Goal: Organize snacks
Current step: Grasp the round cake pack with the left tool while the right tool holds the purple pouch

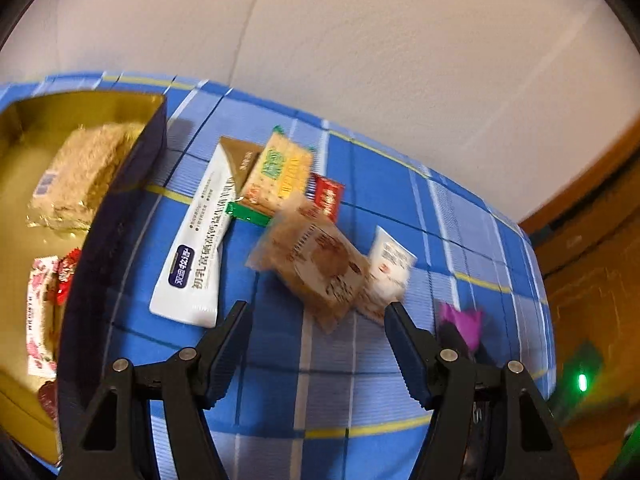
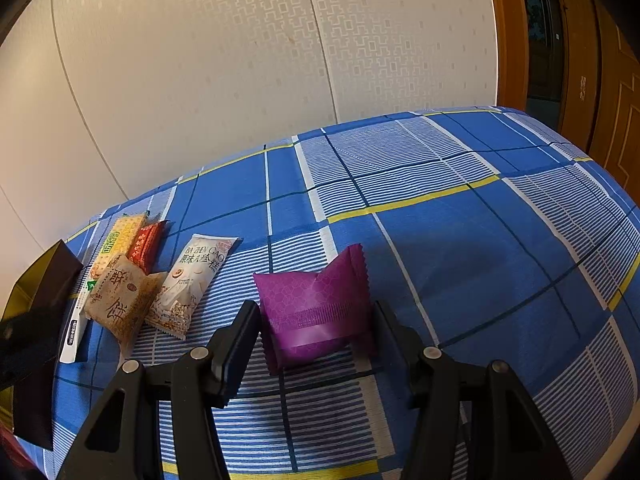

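Several snack packets lie on the blue plaid cloth [image 1: 280, 380]: a long white packet [image 1: 196, 248], a yellow-green cracker packet [image 1: 276, 176], a small red packet [image 1: 328, 196], a tan pastry packet [image 1: 316, 264] and a white cake packet [image 1: 388, 268]. My left gripper [image 1: 316, 312] hovers open just short of the tan packet, with nothing between its fingers. My right gripper [image 2: 316, 314] is shut on a purple packet [image 2: 316, 312], whose foil buckles between the pads while its lower edge rests on the cloth. The same purple packet [image 1: 460, 320] shows at the right of the left wrist view.
A dark box with a gold lining [image 1: 132, 184] stands at the left with several snacks inside. Its corner [image 2: 52, 276] shows at the left edge of the right wrist view. A pale wall [image 2: 240, 80] runs behind the table and a wooden door [image 2: 600, 100] is at the right.
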